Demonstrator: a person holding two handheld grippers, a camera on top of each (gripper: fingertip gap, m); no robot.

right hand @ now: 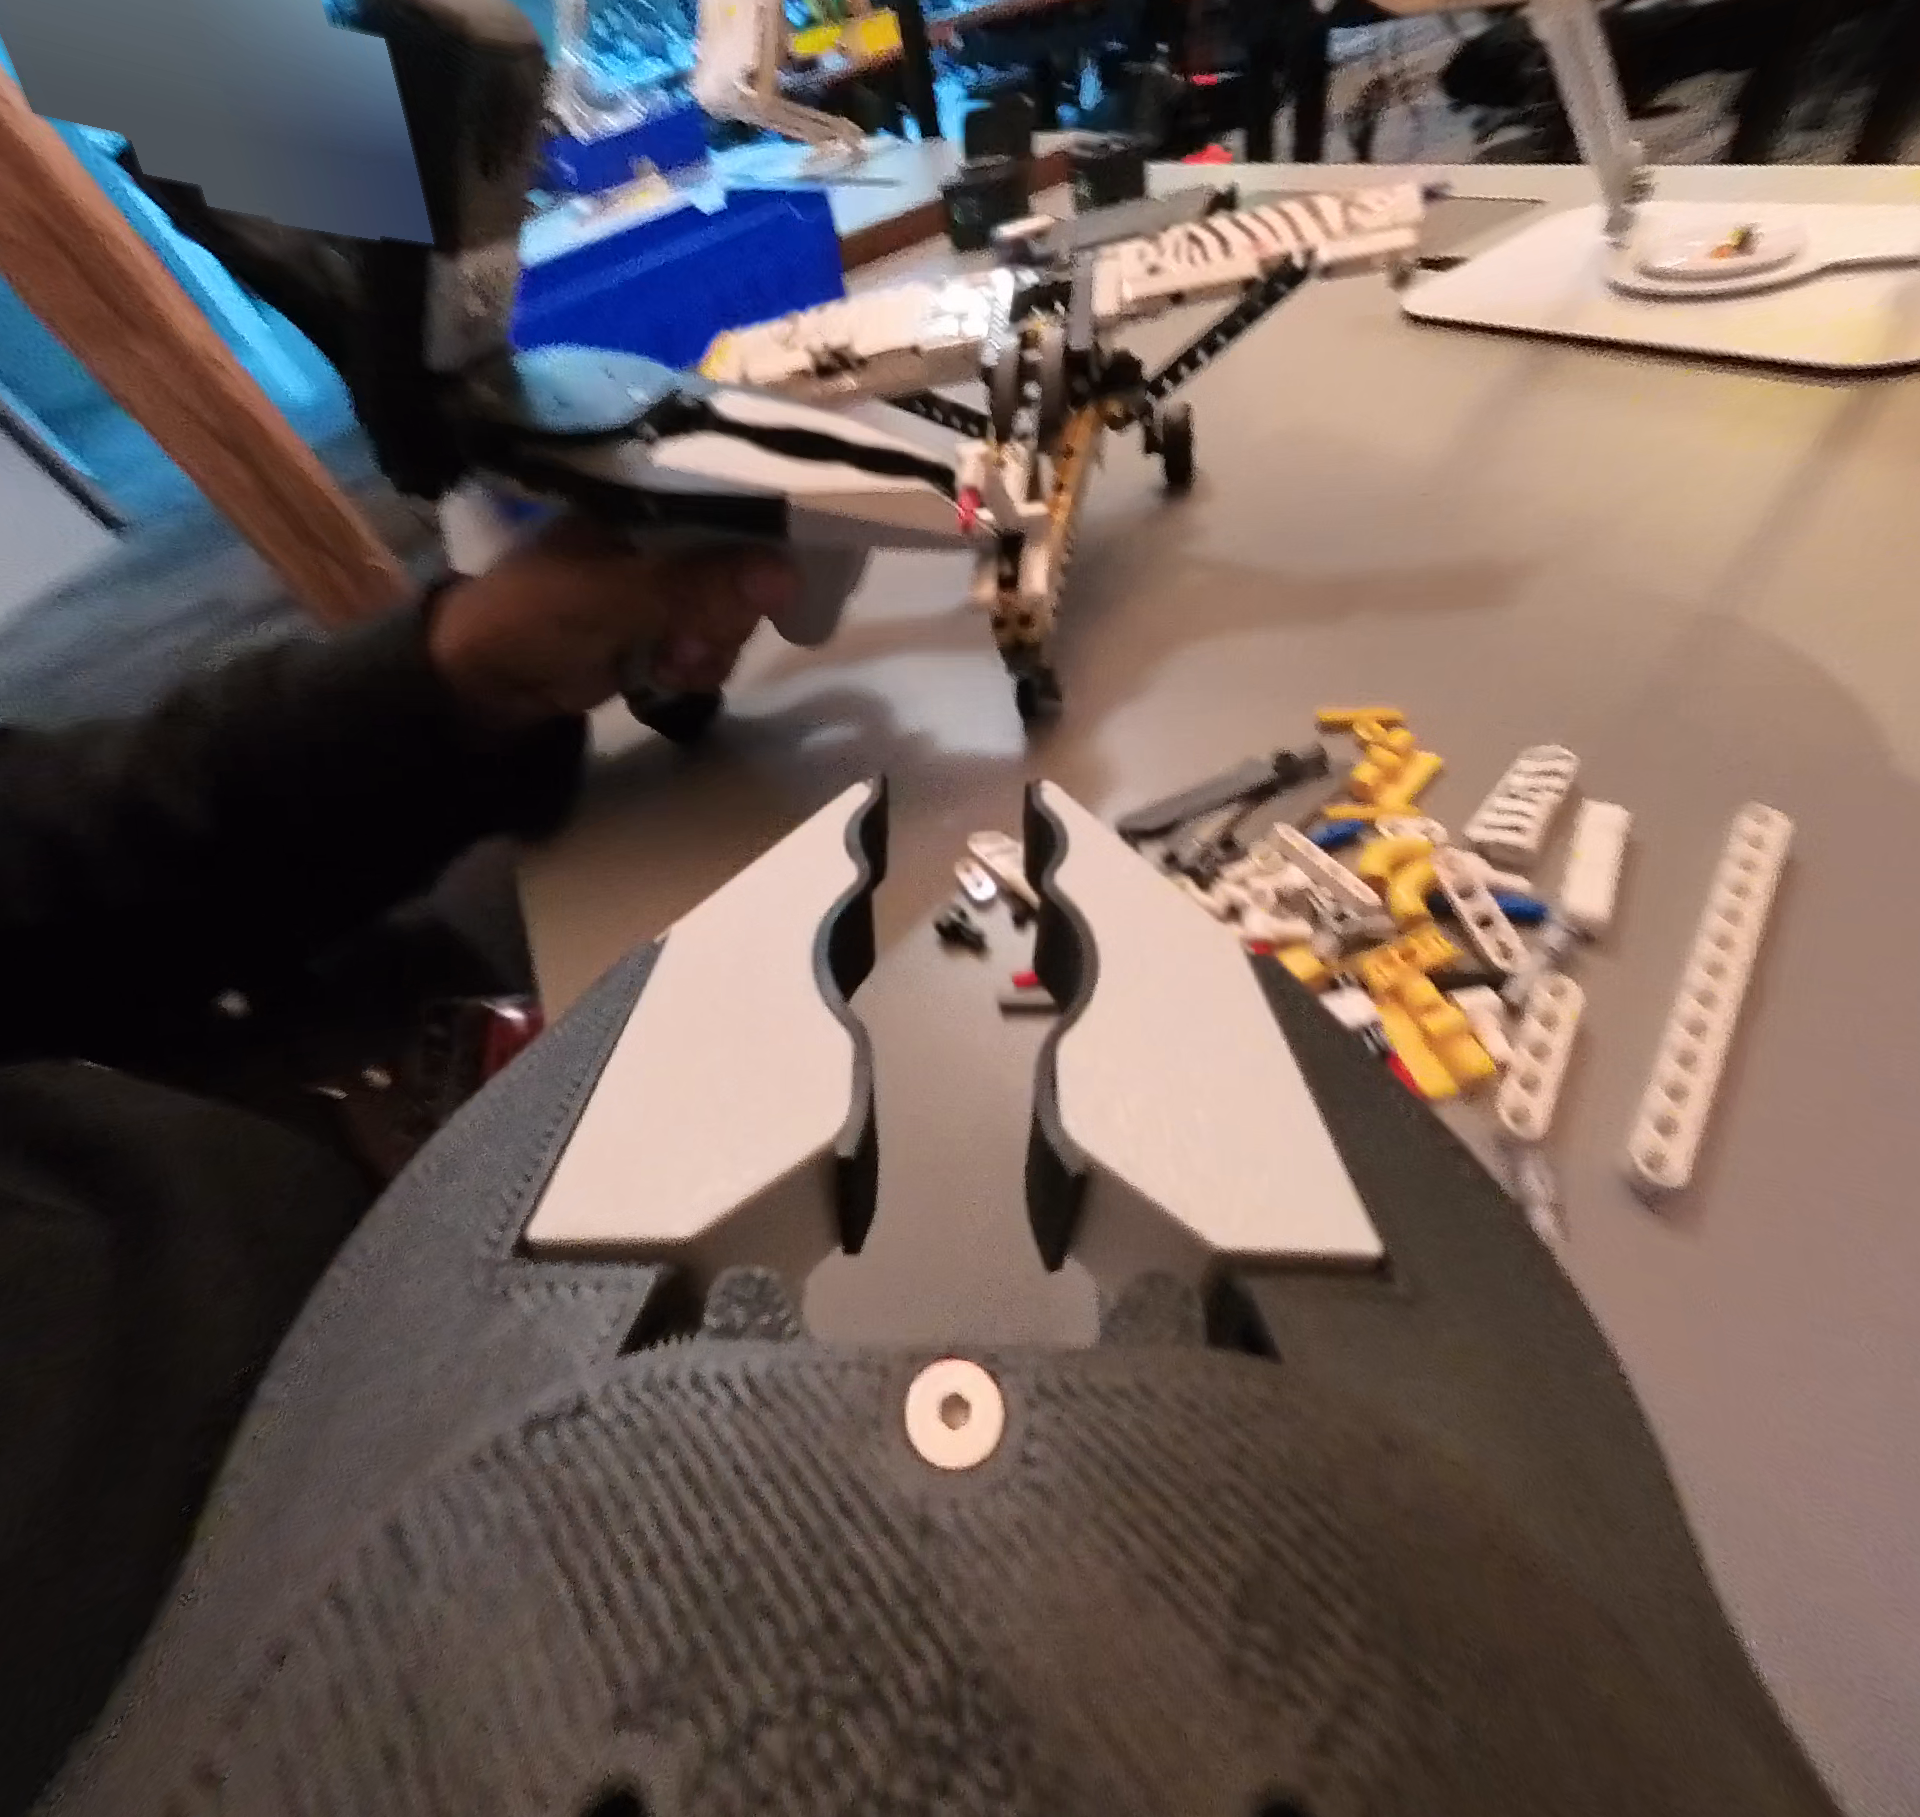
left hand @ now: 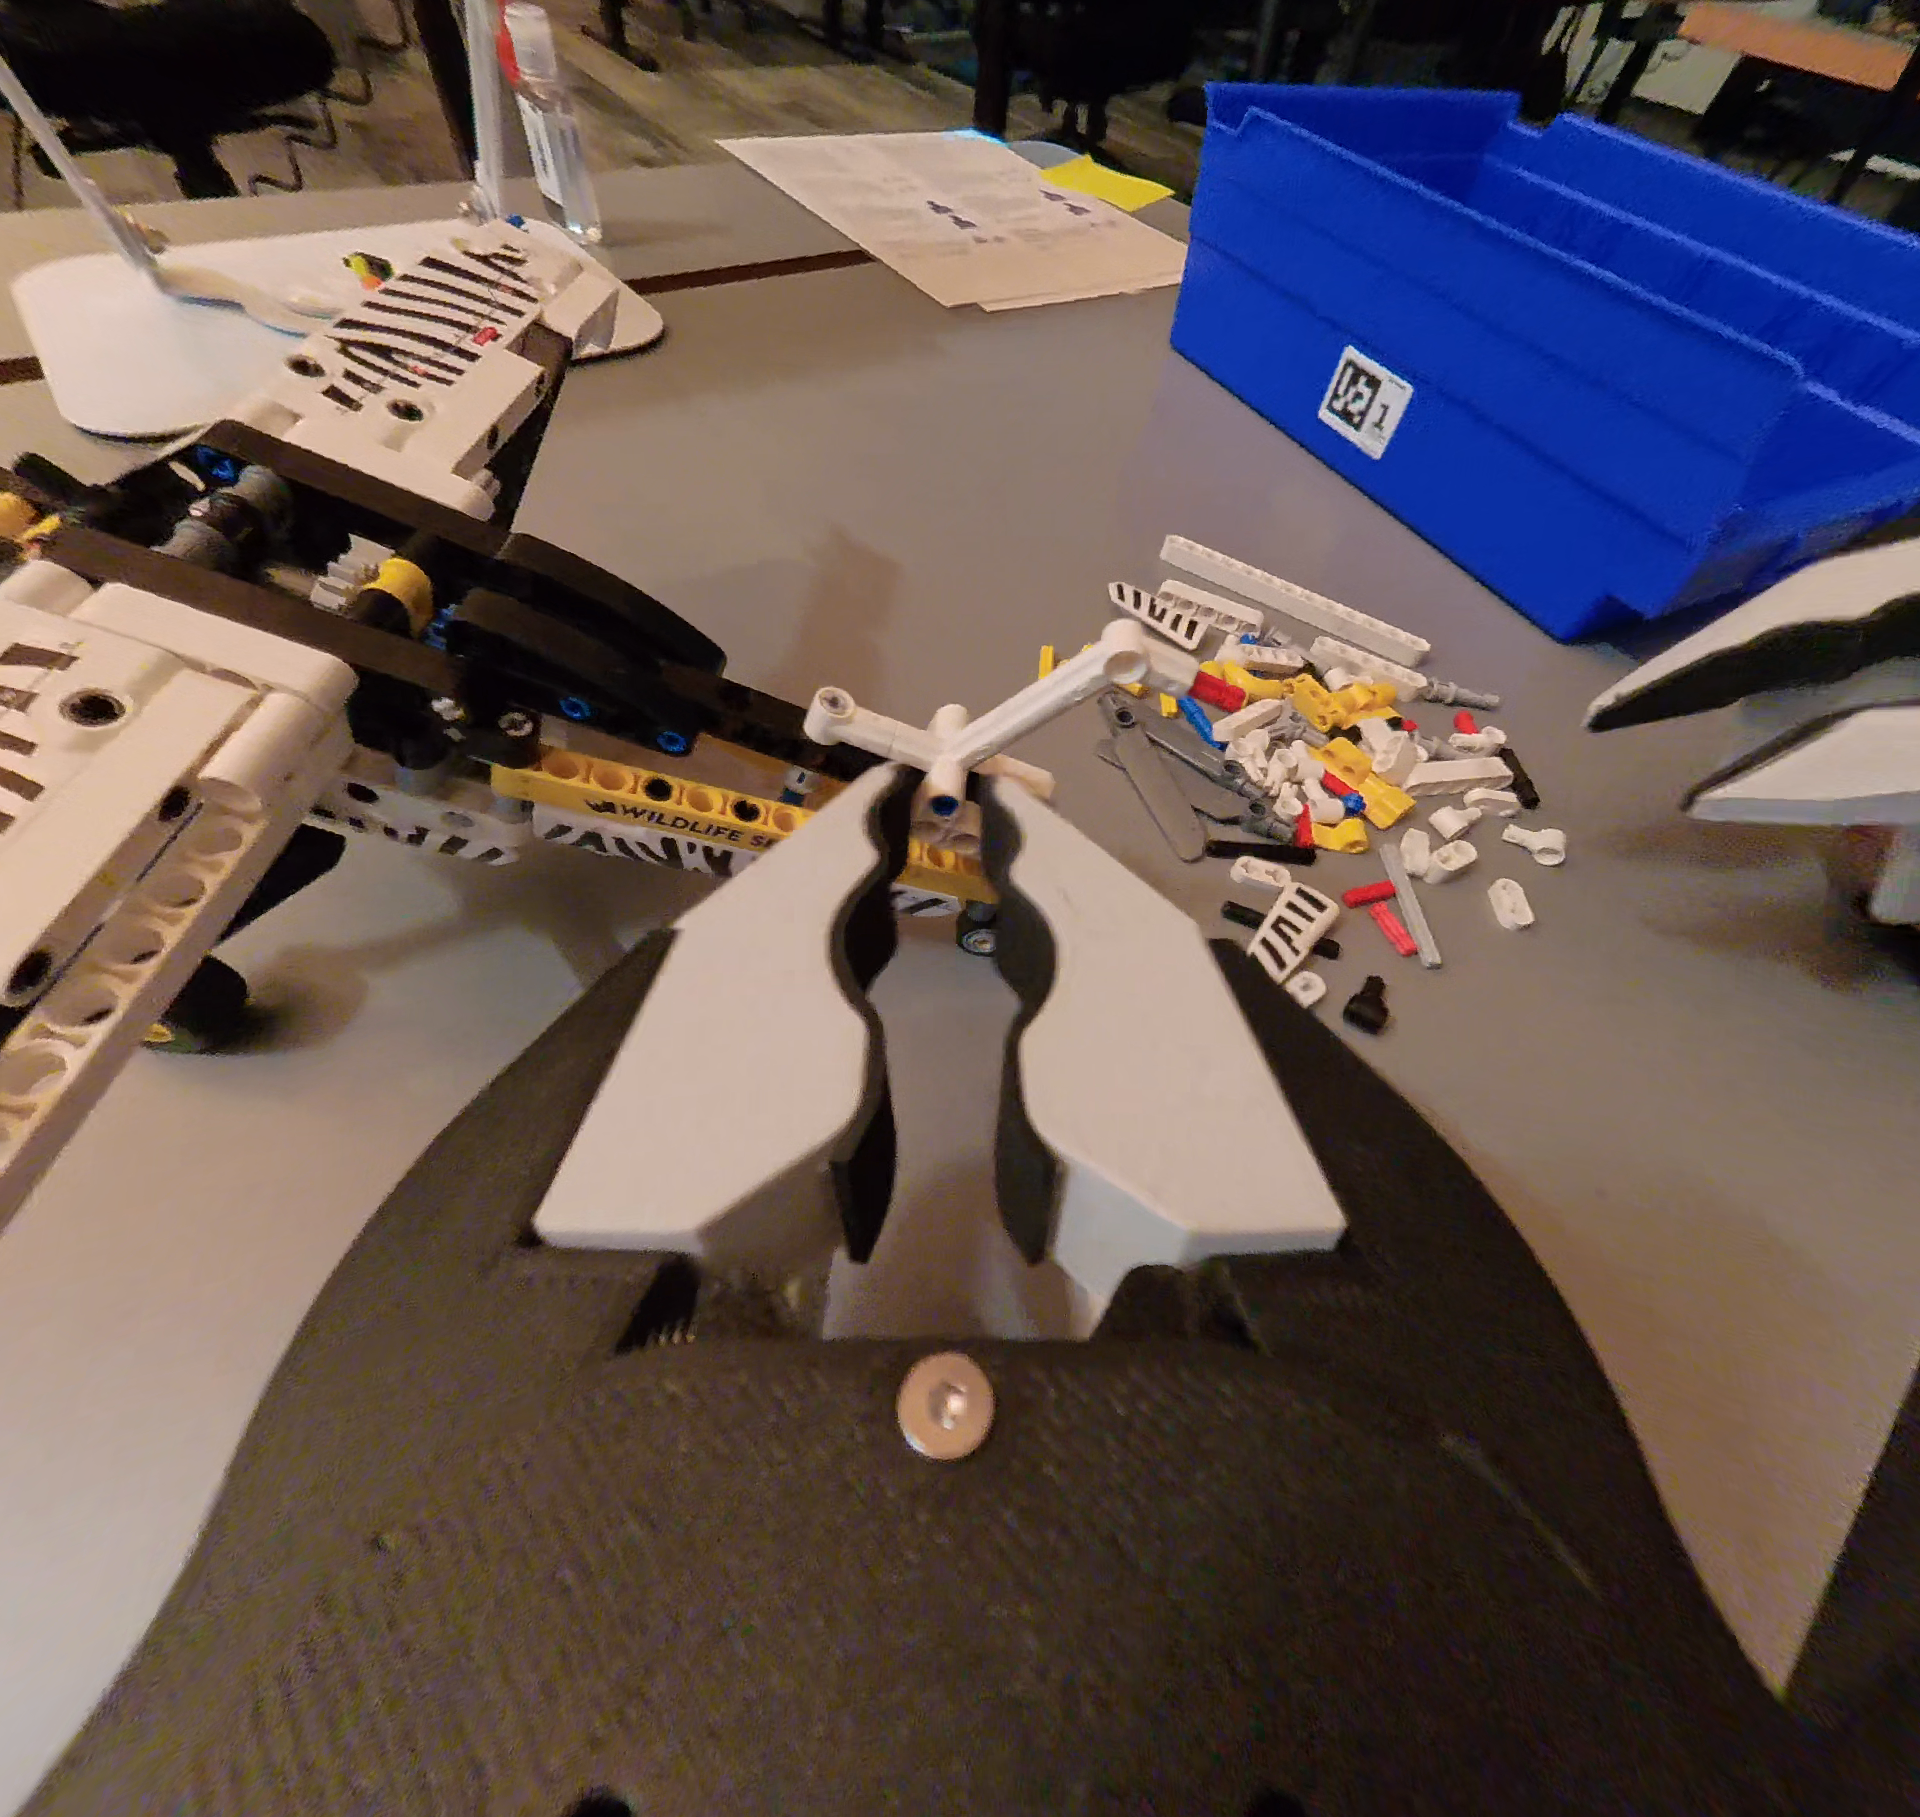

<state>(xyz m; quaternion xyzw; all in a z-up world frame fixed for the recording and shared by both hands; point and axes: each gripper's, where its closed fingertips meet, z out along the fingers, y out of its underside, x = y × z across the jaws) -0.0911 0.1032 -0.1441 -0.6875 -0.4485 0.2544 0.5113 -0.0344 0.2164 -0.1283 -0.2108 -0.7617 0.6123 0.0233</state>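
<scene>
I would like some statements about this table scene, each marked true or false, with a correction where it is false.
1. The left gripper grips a white branched brick assembly. True.
2. The right gripper holds a yellow piece. False: its fingers stand apart with nothing between them.
3. The bin is red. False: it is blue.
4. Loose bricks lie on the grey table. True.

Grey desk (left hand: 935,479) bearing a half-built striped toy-brick aircraft (left hand: 343,624) on small wheels, a heap of loose white, yellow, red and grey bricks (left hand: 1340,759), a blue bin (left hand: 1538,365), printed sheets (left hand: 966,219), a white lamp base (left hand: 114,354).
</scene>
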